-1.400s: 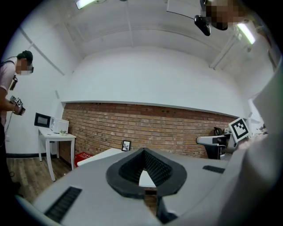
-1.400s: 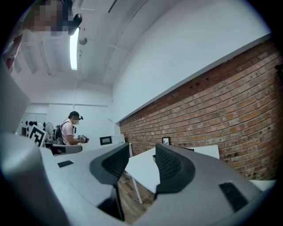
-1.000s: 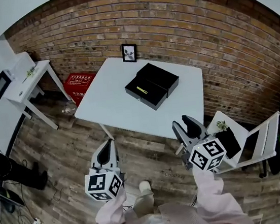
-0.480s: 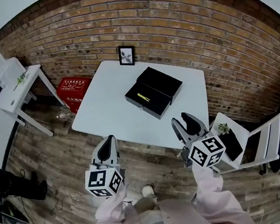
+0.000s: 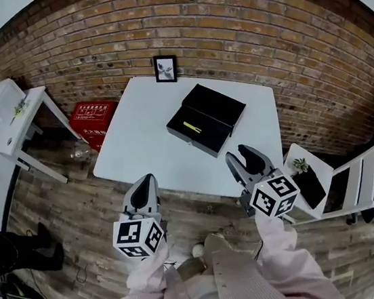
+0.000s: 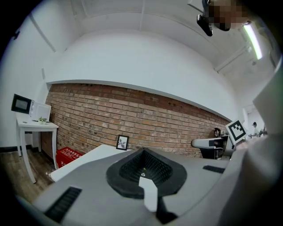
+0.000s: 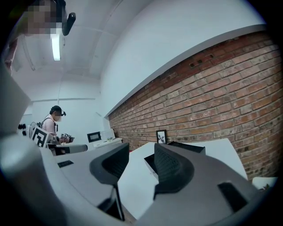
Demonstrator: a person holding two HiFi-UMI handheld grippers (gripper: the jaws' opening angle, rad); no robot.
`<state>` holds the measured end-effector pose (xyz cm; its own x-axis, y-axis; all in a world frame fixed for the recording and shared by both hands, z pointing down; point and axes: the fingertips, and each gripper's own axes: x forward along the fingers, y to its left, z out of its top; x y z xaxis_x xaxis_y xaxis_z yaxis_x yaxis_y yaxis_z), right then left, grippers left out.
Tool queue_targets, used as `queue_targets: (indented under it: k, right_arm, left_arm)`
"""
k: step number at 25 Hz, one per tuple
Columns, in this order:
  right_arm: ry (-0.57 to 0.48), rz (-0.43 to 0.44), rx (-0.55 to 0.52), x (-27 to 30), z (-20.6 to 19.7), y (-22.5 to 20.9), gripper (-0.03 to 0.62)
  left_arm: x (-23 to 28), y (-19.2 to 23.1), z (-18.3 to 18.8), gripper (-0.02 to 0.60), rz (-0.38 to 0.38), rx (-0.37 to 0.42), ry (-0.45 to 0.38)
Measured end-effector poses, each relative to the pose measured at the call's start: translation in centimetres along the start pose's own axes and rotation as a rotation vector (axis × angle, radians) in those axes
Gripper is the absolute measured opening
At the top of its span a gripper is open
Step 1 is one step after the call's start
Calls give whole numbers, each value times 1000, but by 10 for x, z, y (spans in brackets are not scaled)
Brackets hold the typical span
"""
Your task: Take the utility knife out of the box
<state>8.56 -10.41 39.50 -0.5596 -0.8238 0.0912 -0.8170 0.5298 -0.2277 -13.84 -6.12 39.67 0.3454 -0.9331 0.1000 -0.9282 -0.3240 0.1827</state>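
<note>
A black box (image 5: 206,128) lies open on the white table (image 5: 145,144), its lid (image 5: 217,105) folded back toward the brick wall. The yellow utility knife (image 5: 191,127) rests inside the box's near half. Both grippers hover short of the table's near edge, well apart from the box. My left gripper (image 5: 143,188) is shut and empty, its pads meeting around a small hollow (image 6: 144,166). My right gripper (image 5: 247,163) stands open with nothing between its fingers; in the right gripper view (image 7: 137,165) the box (image 7: 151,160) shows through the gap.
A small framed picture (image 5: 165,68) stands at the table's far edge against the brick wall. A red crate (image 5: 91,115) sits on the wooden floor at the left, beside a small white side table (image 5: 12,120). A white stand with a potted plant (image 5: 300,166) is at the right.
The table and box have come nearer and more central in the head view. Both grippers have drifted forward toward the table's near edge. Their jaws keep the same state.
</note>
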Motion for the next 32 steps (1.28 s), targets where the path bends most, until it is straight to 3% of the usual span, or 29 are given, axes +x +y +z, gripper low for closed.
queue_targets:
  k: [8,21,27,32]
  right_arm:
    - [42,4,4,30,-14,-9,167]
    - [148,24,11,121,-28,-51,167]
    - [241,68,-5,158,-43,-63,167]
    - [325,111,-21,185,-58,-70,167]
  left_arm:
    - [20,19,-17,-8,13,-31,38]
    - [108,57,-23,-8,15,-75,100]
    - [143,65,-37,-8,13,-104,153]
    - [170,67,-48,-8,-35,-114,199]
